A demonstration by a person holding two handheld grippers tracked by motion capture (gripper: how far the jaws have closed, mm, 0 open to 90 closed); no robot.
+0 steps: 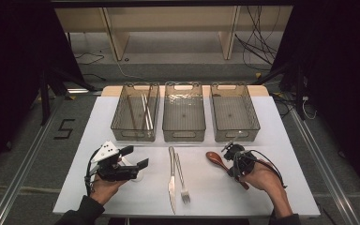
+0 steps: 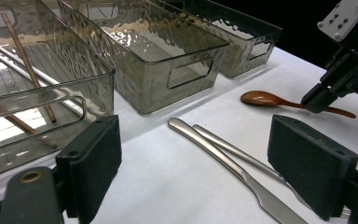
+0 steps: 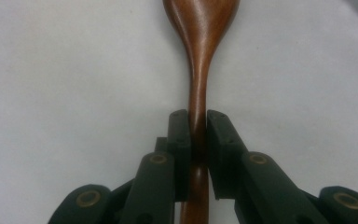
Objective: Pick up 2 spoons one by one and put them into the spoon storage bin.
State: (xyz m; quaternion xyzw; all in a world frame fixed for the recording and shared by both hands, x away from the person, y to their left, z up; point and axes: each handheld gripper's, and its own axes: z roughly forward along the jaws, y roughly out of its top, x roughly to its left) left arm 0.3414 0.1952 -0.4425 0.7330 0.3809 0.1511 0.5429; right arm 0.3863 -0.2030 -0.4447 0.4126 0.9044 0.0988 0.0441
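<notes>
2 jaws of the right gripper [image 3: 198,140] clamp the handle of a brown wooden spoon [image 3: 200,28] lying on the white table [image 1: 272,140].

Its bowl is cut off at the frame's top in the right gripper view. Left gripper [image 1: 138,157] hangs wide open, holding nothing, beside knife [image 1: 171,180] and fork [image 1: 182,180].

Spoon [image 1: 214,158] right of knife [image 1: 171,180], 3 bins [image 1: 183,135] behind
</notes>
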